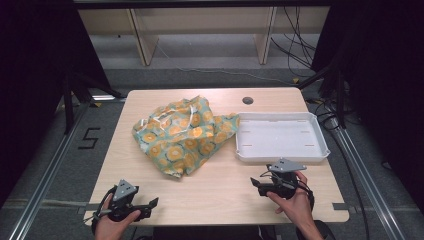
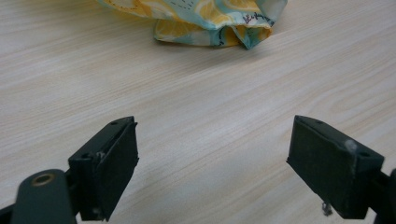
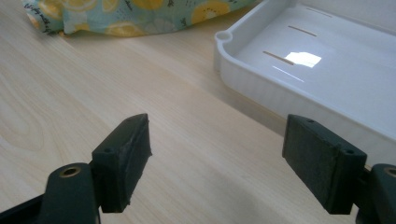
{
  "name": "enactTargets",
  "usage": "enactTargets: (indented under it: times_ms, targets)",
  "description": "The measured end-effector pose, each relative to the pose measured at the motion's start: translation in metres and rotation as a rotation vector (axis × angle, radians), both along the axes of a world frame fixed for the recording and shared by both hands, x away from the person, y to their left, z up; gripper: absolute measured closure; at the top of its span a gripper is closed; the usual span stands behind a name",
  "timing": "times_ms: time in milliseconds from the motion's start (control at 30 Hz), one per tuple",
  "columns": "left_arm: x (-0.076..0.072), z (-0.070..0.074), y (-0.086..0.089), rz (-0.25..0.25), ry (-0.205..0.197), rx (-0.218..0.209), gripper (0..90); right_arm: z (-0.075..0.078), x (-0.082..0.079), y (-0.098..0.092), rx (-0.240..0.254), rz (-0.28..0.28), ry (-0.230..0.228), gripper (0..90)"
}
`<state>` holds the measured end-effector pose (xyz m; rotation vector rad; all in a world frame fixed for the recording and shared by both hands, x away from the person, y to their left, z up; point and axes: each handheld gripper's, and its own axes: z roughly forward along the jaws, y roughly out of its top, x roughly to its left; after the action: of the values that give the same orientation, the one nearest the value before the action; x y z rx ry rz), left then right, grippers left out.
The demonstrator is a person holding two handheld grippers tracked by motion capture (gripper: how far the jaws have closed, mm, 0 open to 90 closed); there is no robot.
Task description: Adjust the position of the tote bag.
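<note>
High view: one lemon-print cloth (image 1: 184,136), one white tray (image 1: 281,136), one table (image 1: 220,195). Floor mark reads "5" (image 1: 89,138). My left gripper (image 1: 150,204) and right gripper (image 1: 257,184) both gape, empty.

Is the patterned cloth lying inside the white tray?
No, the cloth lies crumpled on the table, left of the empty tray.

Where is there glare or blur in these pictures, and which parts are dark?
In the right gripper view, a bright glare patch lies on the floor of the white plastic tray. In the left gripper view, the crumpled lemon-print cloth at the top is slightly soft. In the high view, the light wooden table is evenly lit, while both side edges are nearly black.
</note>
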<state>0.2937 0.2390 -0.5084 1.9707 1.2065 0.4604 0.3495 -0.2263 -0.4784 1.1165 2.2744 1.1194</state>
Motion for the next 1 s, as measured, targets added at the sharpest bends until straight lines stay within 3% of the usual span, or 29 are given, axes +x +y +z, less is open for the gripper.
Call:
enactTargets:
  times_ms: [267,300,333,433,467,500,533,600,633,667,700,767,800,900,1000]
  targets:
    - [0.0,0.001,0.0,-0.016,0.008,0.011,15.2,-0.002,0.001,0.0,-0.005,-0.006,0.01,24.3]
    - [0.0,0.0,-0.003,0.007,-0.004,-0.022,15.2,-0.002,0.001,0.0,-0.005,-0.006,0.01,24.3]
    - [0.001,0.001,-0.002,-0.002,0.006,-0.003,15.2,-0.001,0.001,0.0,-0.012,-0.002,0.013,24.3]
    - [0.005,0.002,-0.004,0.012,-0.015,-0.019,15.3,-0.001,0.001,0.0,-0.005,-0.005,0.004,24.6]
    - [0.006,0.004,-0.001,-0.007,-0.008,0.009,15.7,-0.001,0.001,0.0,-0.007,-0.004,0.01,24.6]
    - [0.006,0.004,-0.001,-0.007,-0.008,0.009,17.1,-0.001,0.001,0.0,-0.007,-0.004,0.01,24.6]
    - [0.009,0.003,-0.003,0.01,-0.017,-0.02,17.1,-0.002,0.001,0.0,-0.007,-0.007,0.004,24.6]
    - [0.012,0.004,-0.001,-0.011,-0.006,-0.01,23.0,-0.002,0.001,0.0,-0.012,-0.012,-0.001,24.5]
    - [0.018,0.002,-0.002,0.0,-0.002,-0.042,23.3,-0.002,0.002,0.0,-0.009,-0.012,0.007,24.5]
    - [0.018,0.002,-0.002,0.0,-0.002,-0.042,25.1,-0.002,0.002,0.0,-0.009,-0.012,0.007,24.5]
    - [0.023,0.0,-0.006,-0.01,0.002,-0.069,28.9,-0.002,0.002,0.0,-0.009,-0.012,0.005,24.6]
    - [0.025,0.0,-0.007,-0.029,0.01,-0.059,29.7,-0.002,0.002,0.0,-0.01,-0.012,0.005,24.6]
    - [0.027,-0.001,-0.014,-0.022,0.008,-0.088,30.9,-0.002,0.002,0.0,-0.009,-0.012,0.005,24.6]
    - [0.032,-0.001,-0.026,-0.078,0.009,-0.039,33.7,-0.003,0.003,-0.001,-0.008,-0.004,0.009,24.7]
    - [0.034,-0.001,-0.032,-0.103,0.015,-0.037,35.7,-0.003,0.003,-0.001,-0.007,-0.006,0.01,24.7]
